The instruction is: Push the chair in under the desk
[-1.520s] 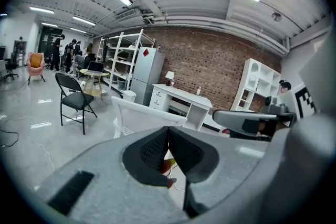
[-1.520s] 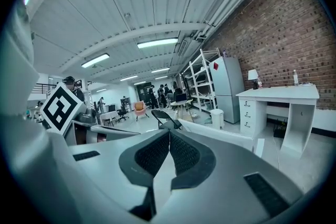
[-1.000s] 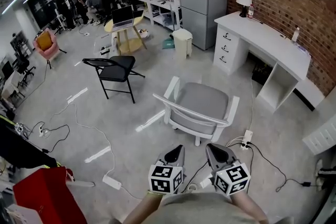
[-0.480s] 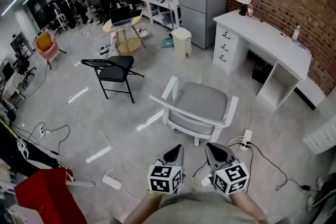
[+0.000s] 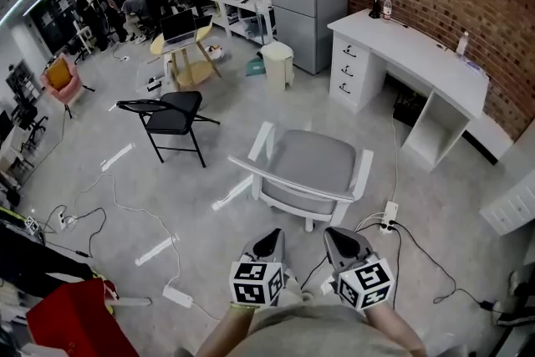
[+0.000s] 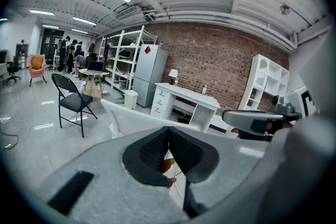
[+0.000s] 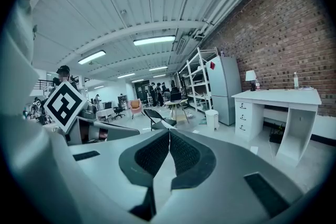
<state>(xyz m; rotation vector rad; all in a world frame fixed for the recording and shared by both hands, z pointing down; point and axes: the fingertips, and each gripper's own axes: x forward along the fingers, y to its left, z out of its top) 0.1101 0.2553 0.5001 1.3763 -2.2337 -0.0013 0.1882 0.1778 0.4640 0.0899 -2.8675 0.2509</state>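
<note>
Left gripper (image 5: 269,240) and right gripper (image 5: 341,237): both jaws closed, holding nothing. White chair (image 5: 311,163) stands just ahead of them, desk (image 5: 418,54) well beyond, rightward. Risk: chair feet may snag the power strip (image 5: 389,216), apparently beside its base, skewing the push.

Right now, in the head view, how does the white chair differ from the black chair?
The white chair has a white frame and grey seat; the black chair is all black. The white chair is broad with armrests; the black chair is slim, without armrests. The white chair stands nearer the desk; the black chair farther left. Both stand upright, unoccupied.
</note>
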